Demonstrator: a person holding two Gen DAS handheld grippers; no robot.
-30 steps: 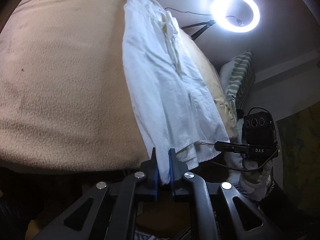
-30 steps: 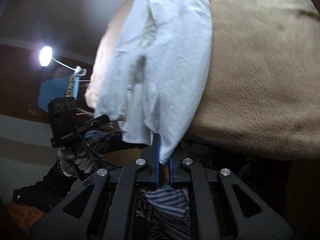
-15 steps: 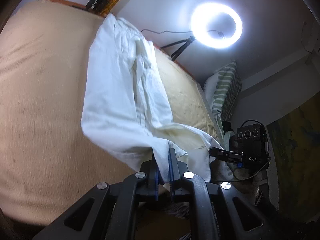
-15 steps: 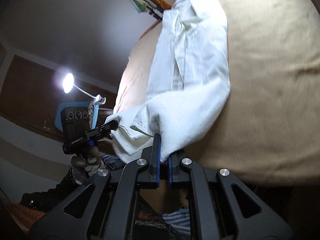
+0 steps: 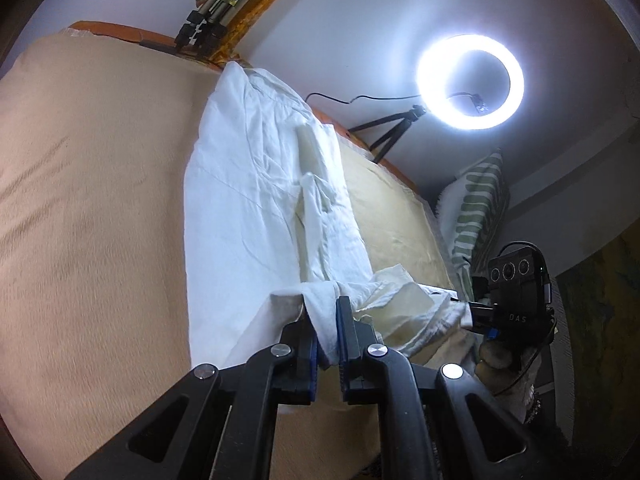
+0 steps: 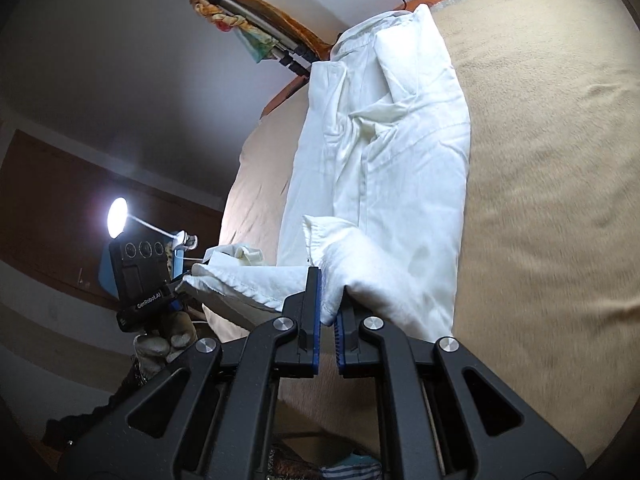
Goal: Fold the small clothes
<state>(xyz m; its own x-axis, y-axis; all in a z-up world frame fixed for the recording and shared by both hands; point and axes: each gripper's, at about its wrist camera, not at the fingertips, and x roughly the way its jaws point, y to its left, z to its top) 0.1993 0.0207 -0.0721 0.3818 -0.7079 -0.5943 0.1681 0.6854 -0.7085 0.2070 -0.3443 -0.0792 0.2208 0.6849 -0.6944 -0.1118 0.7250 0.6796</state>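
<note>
Both grippers are busy here. The left gripper [image 5: 324, 312] is clamped on one lower corner of the white shirt [image 5: 256, 200], cloth bunched between its blue pads, and the right gripper [image 6: 328, 300] is clamped on the other lower corner the same way. The hem is lifted off the bed [image 5: 80, 220] and curls up and over, towards the collar end of the shirt.

The shirt itself lies as a long narrow strip down the middle of the tan bed cover, collar at the far end near the bed's orange edge, sleeves seemingly already tucked in over the body. So the side folds look done, judging from that narrow shape.

What's in hand now reads as the lengthwise fold: the bottom hem being carried over the shirt's body towards the collar. It is only partway, since the raised hem hangs above the lower part of the shirt, well short of the collar. Left to do: lay the hem down, let go, and perhaps fold once more for a compact bundle.

Beyond the shirt's far end, a ring light [image 5: 470, 82] glows.
</note>
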